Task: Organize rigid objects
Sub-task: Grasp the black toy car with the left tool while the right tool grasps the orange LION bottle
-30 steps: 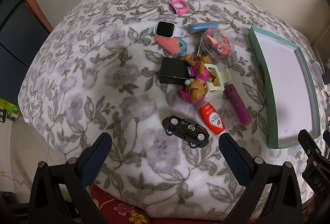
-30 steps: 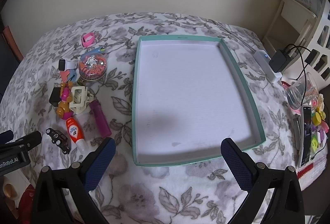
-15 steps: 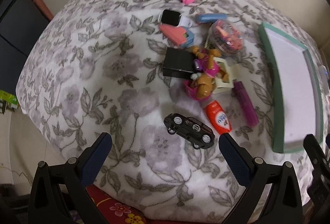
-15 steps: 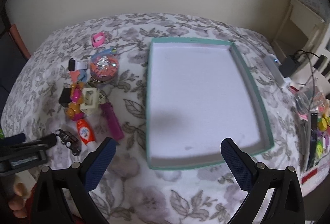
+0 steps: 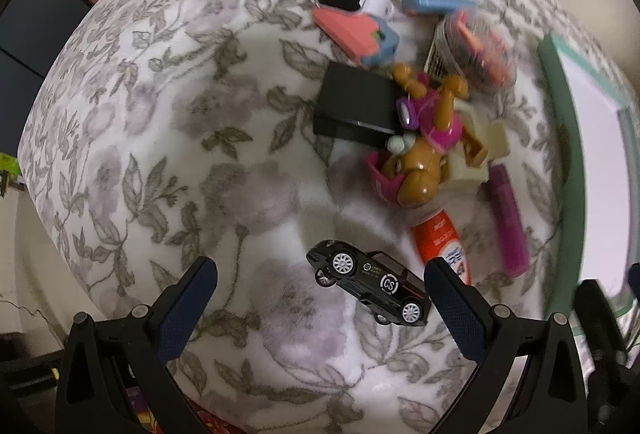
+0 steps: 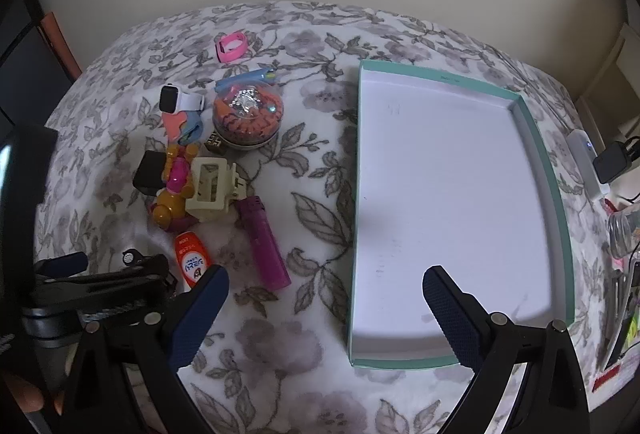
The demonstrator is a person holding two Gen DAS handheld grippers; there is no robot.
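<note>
**Left claw lines up on the toy car**

The left claw [image 5: 320, 298] hangs released, jaws wide, over the black toy car [image 5: 370, 288], which lies on the floral blanket [image 5: 168, 162] between the fingertips, toward the right one. Its long axis runs slantwise across the gap, so the claw likely needs a twist. The right claw [image 6: 324, 298], also released and empty, hovers by the empty teal tray [image 6: 560, 202], farther off.

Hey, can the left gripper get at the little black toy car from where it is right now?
Probably yes. The left gripper is open, the black toy car lies just ahead, partly between its fingers, with bare blanket around it; only the orange tube sits close.
</note>
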